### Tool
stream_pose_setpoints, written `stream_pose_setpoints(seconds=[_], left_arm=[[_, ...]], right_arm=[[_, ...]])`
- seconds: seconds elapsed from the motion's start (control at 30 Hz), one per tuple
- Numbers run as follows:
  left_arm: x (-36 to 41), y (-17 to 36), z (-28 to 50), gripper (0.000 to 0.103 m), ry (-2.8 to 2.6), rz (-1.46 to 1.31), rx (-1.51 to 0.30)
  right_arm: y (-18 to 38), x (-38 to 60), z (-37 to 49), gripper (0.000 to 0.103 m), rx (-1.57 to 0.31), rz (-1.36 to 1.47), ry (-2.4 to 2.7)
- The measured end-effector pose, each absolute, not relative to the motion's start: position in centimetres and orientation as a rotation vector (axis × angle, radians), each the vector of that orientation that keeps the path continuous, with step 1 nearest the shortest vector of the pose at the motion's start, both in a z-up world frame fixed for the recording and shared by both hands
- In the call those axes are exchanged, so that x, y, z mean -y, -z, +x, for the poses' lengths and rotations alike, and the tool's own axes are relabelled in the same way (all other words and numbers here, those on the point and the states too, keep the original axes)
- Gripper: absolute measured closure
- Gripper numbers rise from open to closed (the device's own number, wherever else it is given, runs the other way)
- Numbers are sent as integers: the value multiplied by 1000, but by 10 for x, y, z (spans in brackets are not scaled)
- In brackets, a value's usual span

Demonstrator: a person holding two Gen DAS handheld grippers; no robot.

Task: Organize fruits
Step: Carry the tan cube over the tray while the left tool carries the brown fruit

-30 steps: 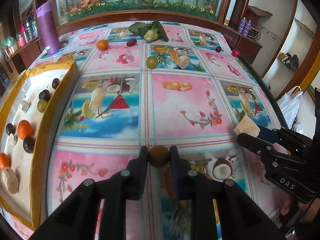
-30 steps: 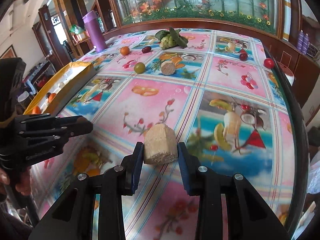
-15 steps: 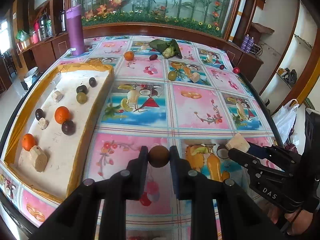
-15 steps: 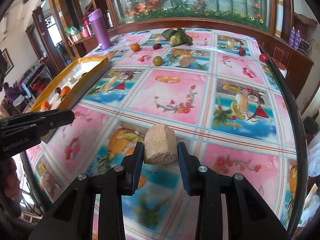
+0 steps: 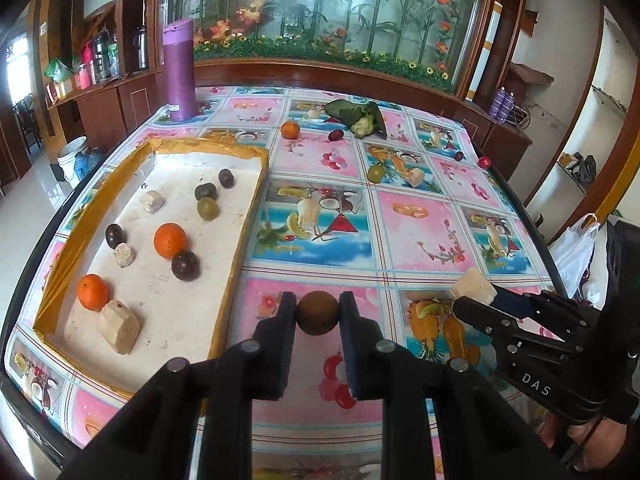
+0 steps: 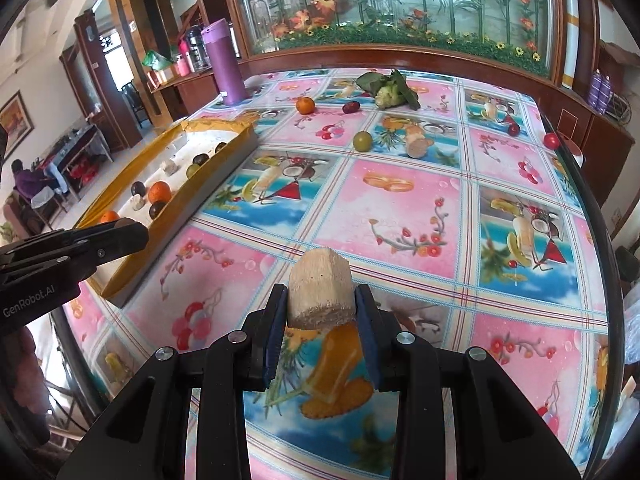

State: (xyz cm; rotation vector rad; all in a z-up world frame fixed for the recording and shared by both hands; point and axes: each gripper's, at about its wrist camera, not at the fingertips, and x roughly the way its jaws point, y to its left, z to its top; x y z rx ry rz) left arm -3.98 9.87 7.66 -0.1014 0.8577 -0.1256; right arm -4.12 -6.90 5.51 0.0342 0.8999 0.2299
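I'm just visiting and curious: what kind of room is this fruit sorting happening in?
Probably a home dining or living room: a fruit-print tablecloth covers the table, wooden cabinets line the wall, and a glass panel painted with bamboo and flowers stands behind.

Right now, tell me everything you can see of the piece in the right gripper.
The beige chunk is a short, stubby cut piece with a pale, fibrous-looking surface and flat faces. It sits upright, clamped on both sides by the right gripper, lifted above the tablecloth. Nothing else touches it.
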Motion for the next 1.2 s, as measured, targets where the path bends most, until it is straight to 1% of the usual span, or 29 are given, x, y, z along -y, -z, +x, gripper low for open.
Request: stream_pose_setpoints(seconds=[0.4, 0.93, 1.2], left_arm=[[-135, -80, -39, 79, 76, -138, -841], [-237, -79, -30, 79, -125, -225, -832], [-263, -74, -25, 79, -162, -212, -849]], right_arm=[[-66, 41, -28, 70, -879, 16, -267], [-81, -28, 8, 70, -853, -30, -419], [-77, -57, 31, 70, -880, -53, -470]])
